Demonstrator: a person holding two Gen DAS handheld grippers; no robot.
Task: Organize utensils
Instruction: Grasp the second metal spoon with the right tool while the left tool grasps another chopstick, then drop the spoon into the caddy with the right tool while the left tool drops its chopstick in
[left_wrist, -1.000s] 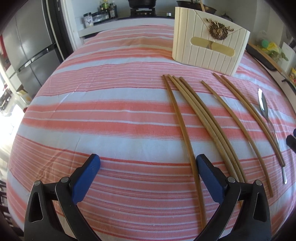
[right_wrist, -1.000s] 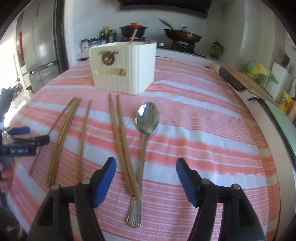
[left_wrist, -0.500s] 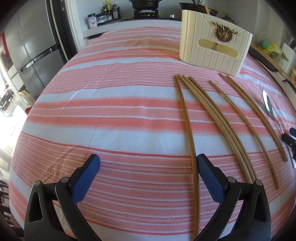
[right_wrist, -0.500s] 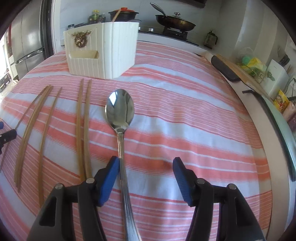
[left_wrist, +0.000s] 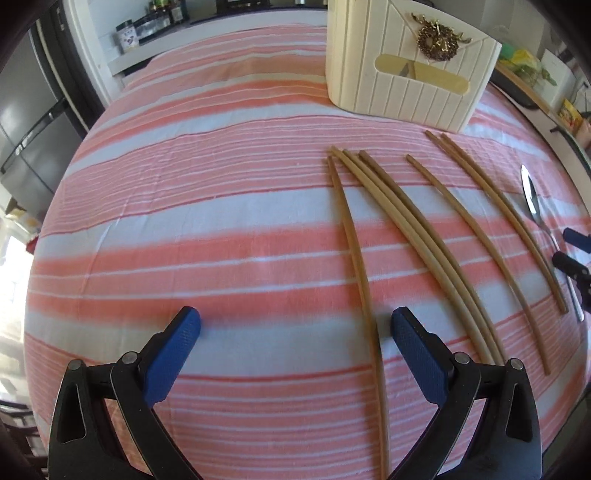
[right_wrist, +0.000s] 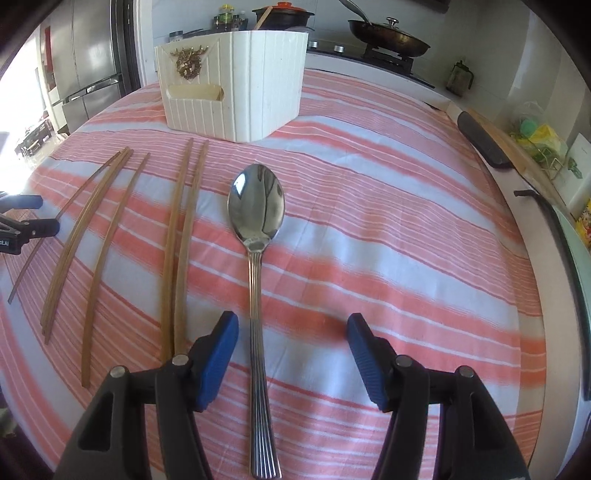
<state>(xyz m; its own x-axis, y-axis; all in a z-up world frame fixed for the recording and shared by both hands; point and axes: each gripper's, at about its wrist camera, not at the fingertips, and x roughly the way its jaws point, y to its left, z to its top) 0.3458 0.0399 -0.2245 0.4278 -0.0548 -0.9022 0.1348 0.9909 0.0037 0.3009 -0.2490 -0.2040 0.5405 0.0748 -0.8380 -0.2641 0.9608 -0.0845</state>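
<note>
A steel spoon lies on the striped tablecloth, bowl toward a cream utensil holder. My right gripper is open just above the cloth, and the spoon's handle runs between its fingers, nearer the left one, untouched. Several wooden chopsticks lie in a row left of the spoon. In the left wrist view my left gripper is open over the cloth. The leftmost chopstick passes just inside its right finger. The holder stands beyond, and the spoon lies at far right beside the right gripper's tips.
A fridge stands at back left. Behind the table is a counter with a pan, a pot and jars. A cutting board and packets lie along the right side past the table edge. The left gripper's tips show at the left edge.
My right gripper shifted right: the spoon handle now lies between its fingers instead of the chopstick pair. My left gripper moved forward toward the holder, leftmost chopstick still by its right finger.
</note>
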